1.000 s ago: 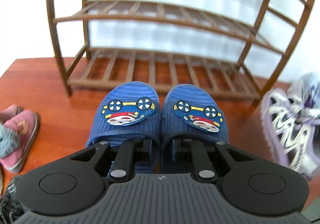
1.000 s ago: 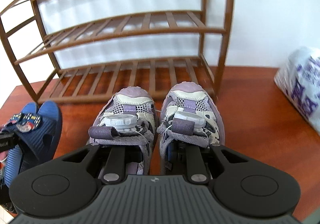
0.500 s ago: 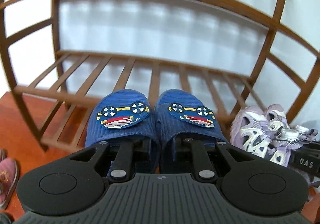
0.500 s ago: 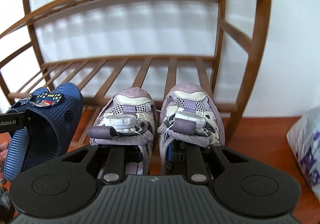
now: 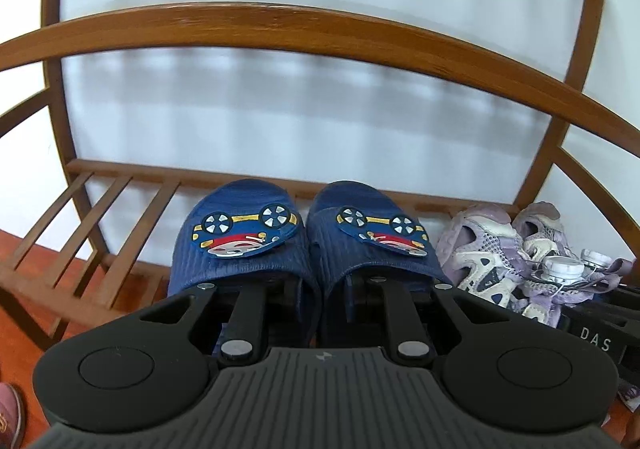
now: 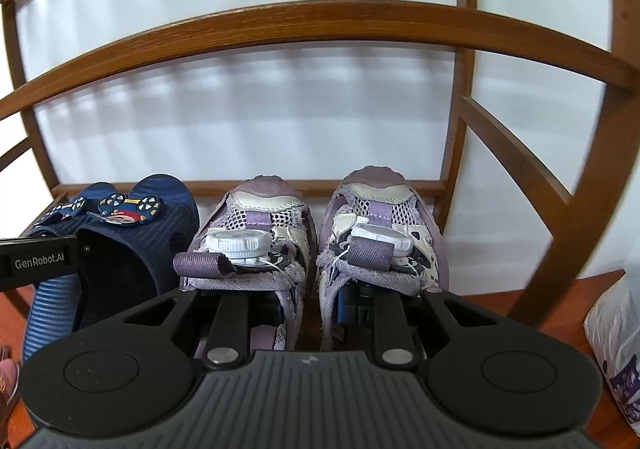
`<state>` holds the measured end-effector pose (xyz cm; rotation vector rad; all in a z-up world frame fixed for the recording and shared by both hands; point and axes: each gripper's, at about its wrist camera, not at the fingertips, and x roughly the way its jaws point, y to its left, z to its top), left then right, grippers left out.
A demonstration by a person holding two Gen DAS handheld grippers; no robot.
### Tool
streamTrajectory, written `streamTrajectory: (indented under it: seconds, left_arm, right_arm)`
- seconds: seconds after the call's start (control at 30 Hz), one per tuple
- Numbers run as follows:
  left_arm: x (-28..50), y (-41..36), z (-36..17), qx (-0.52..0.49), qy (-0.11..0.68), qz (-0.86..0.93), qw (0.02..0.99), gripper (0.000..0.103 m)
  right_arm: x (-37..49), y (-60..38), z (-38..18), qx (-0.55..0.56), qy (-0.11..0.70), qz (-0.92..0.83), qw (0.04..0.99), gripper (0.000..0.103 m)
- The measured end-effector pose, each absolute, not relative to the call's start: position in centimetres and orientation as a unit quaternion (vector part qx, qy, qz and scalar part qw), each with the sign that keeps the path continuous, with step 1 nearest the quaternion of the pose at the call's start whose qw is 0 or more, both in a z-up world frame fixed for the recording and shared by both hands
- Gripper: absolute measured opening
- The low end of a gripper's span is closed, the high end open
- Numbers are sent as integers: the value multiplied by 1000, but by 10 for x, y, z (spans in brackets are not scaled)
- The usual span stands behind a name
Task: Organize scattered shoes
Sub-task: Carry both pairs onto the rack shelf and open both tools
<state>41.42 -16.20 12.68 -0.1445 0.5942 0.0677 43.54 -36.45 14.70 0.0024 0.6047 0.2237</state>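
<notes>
My left gripper [image 5: 316, 289] is shut on a pair of blue slippers [image 5: 240, 249] with cartoon car patches, one finger inside each slipper, inner walls pinched together. The slippers reach over the bottom shelf of the brown wooden shoe rack [image 5: 280, 21]. My right gripper [image 6: 310, 293] is shut on a pair of purple mesh sneakers [image 6: 264, 233] in the same way, over the same shelf, right of the slippers. The sneakers also show at the right of the left wrist view [image 5: 500, 261], and the slippers at the left of the right wrist view [image 6: 128, 217]. Fingertips are hidden inside the shoes.
The rack's curved front rail [image 6: 320, 21] arches above both pairs, its right post [image 6: 592, 169] stands close to the sneakers. A pink shoe [image 5: 10, 413] lies on the red-brown floor at lower left. A white and purple bag [image 6: 616, 349] sits at right.
Both grippers have carried their shoe pairs forward from the floor in front of the rack into the bottom shelf opening. The rack now fills both views.
</notes>
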Motion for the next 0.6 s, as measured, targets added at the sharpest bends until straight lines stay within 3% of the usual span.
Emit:
streamTrajectory:
  seconds: [0.43,0.53,0.6]
  left_arm:
    - [450,-156,113,-68,307,37,949,26]
    - [451,-156,113,-63,309,35,948,32]
    - [450,-155,114,-61,310,35,948,44]
  right_arm:
    - [490,-350,133,-22,324,96,941,40]
    - [494,-348,130,-32,329,97,939,44]
    - [493,-349,131,-35,329,100,938,51]
